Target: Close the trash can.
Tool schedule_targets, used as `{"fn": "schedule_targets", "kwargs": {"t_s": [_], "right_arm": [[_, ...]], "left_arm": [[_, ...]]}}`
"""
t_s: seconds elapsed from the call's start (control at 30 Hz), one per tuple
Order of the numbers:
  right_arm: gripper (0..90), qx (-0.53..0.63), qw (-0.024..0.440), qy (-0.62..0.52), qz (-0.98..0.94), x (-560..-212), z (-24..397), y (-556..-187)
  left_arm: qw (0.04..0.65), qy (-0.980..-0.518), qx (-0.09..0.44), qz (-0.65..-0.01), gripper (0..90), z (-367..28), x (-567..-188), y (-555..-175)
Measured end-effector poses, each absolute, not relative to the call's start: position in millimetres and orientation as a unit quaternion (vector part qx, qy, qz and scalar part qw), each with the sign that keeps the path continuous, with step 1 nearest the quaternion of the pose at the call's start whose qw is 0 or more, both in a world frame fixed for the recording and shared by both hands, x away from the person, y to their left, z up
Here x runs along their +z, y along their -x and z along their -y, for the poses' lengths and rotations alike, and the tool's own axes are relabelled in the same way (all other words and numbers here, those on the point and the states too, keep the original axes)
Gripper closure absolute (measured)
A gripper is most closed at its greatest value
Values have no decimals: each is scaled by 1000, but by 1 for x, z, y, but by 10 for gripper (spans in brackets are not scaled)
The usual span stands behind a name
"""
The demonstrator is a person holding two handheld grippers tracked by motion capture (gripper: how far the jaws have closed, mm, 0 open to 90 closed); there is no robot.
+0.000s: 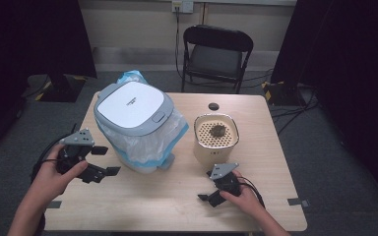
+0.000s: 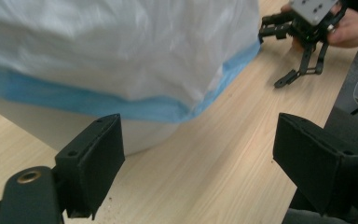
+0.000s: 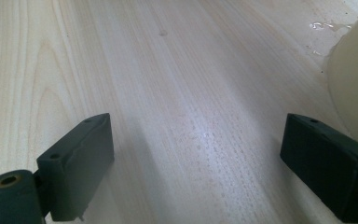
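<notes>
Left gripper (image 1: pixel 103 161), jaws wide and empty, sits just beside the waste bin (image 1: pixel 137 123) at table left. Right gripper (image 1: pixel 216 187), likewise wide, rests near the cream container (image 1: pixel 215 140). Judged: the bin's liner bag (image 2: pixel 135 56) is thin, soft and slippery (it would slide or tear); grip the rigid body or lid rim. The container's perforated insert holds a dark clump.

A lidded bin (image 1: pixel 134 123) in its white bag blocks the counter's (image 1: pixel 142 201) left-centre; a cream perforated-top container (image 1: pixel 216 138) stands just to its right, a narrow gap between them, bare wood along the near edge.
</notes>
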State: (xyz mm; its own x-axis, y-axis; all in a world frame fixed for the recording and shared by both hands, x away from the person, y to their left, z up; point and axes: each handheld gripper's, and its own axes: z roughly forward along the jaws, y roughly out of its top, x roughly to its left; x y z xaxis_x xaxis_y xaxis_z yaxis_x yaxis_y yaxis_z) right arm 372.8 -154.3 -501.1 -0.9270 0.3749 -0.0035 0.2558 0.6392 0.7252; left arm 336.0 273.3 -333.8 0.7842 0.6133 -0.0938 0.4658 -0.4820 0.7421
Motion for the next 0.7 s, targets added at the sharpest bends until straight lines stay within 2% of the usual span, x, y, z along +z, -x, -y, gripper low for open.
{"fn": "schedule_targets", "kwargs": {"t_s": [0.7], "right_arm": [[82, 387, 77, -174, -902, -501, 154, -373]], "left_arm": [[393, -860, 54, -321, 159, -272, -406, -324]]}}
